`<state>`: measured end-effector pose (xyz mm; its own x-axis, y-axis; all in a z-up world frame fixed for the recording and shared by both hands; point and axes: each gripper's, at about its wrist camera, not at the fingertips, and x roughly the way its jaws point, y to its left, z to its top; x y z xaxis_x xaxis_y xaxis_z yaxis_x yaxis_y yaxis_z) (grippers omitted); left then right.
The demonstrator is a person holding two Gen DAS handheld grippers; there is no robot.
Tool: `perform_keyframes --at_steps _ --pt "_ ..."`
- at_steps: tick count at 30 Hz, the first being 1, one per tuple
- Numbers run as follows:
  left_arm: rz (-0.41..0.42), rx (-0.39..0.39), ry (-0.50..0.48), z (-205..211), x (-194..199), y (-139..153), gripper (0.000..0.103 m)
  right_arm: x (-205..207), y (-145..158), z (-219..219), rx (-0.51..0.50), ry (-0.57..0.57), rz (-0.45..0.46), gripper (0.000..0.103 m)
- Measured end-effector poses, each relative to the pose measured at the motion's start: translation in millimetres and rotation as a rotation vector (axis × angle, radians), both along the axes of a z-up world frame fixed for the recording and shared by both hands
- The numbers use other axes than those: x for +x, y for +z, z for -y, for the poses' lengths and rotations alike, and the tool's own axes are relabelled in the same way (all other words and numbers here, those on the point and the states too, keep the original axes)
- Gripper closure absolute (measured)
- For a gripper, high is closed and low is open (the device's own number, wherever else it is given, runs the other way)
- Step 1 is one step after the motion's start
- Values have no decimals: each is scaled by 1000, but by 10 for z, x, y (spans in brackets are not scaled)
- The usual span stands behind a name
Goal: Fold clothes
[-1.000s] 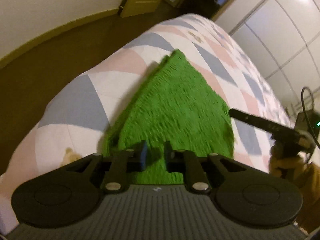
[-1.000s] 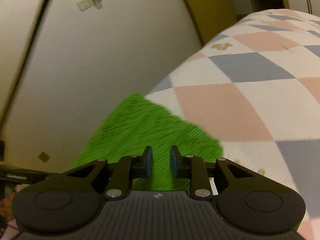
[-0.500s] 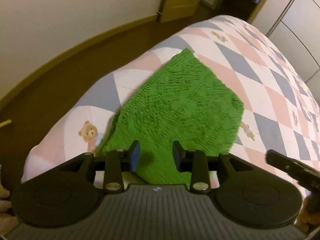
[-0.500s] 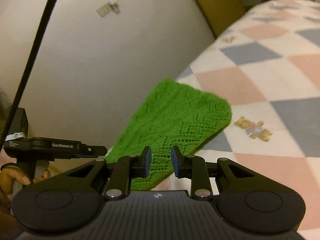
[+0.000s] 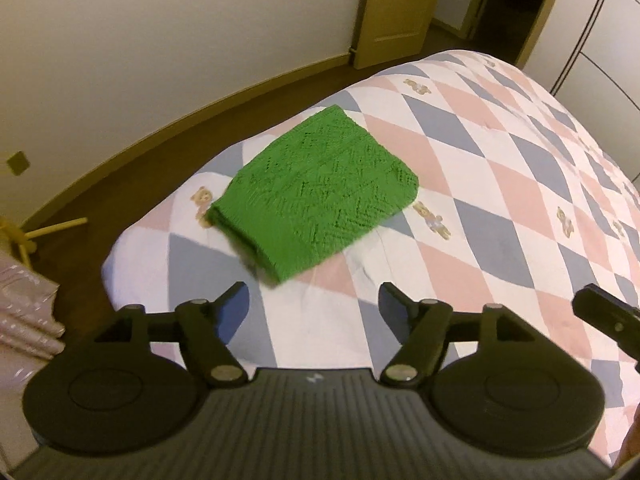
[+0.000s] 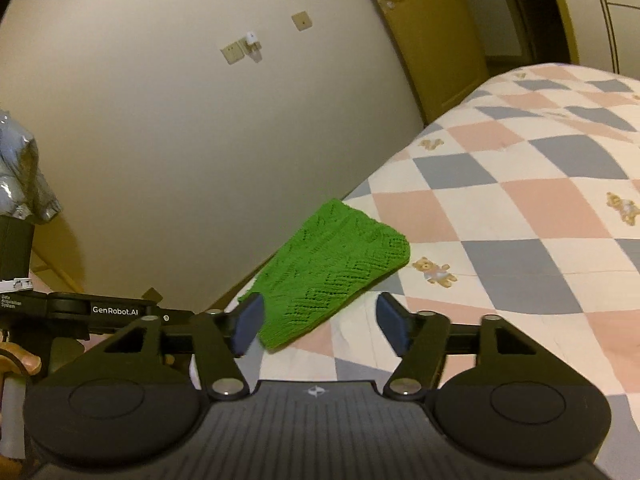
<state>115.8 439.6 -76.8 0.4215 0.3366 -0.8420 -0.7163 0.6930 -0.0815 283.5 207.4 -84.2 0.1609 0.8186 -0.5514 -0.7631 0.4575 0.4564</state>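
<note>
Dim warm light here, plain cream wall (image 5: 160, 40) upper left, dark brown floor (image 5: 120, 184), wooden door (image 5: 394, 8) top centre, white wardrobe (image 5: 600, 40) far right, checkered teddy-bear bed (image 5: 500, 200).

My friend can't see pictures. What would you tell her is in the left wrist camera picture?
A folded green knitted garment lies flat near the corner of a bed with a pink, blue and white diamond quilt with teddy bears. The open left gripper is in front of it, touching nothing. A cream wall and a wooden door stand behind.

My bed's checked quilt (image 5: 480, 184) has teddy bears printed on it; past its far edge stand a cream wall (image 5: 160, 40) and a wooden door (image 5: 394, 8).
</note>
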Motion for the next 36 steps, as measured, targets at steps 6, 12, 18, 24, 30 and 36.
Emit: perform_keyframes --at_steps 6,12,18,24,30,36 --pt "-12 95 47 282 -172 337 5 -206 288 120 5 29 44 15" --pt "4 177 70 493 -388 560 1 -401 436 83 -38 22 84 3" --pt "-23 307 80 756 -572 698 1 -512 471 117 -86 -32 99 2" --pt "-16 268 79 830 -721 691 1 -575 470 89 -111 -40 109 2" --pt "-59 141 69 718 -731 478 1 -597 413 1 -158 -41 85 2" --pt "-87 78 69 578 -680 278 1 -560 303 -110 -205 -59 67 2"
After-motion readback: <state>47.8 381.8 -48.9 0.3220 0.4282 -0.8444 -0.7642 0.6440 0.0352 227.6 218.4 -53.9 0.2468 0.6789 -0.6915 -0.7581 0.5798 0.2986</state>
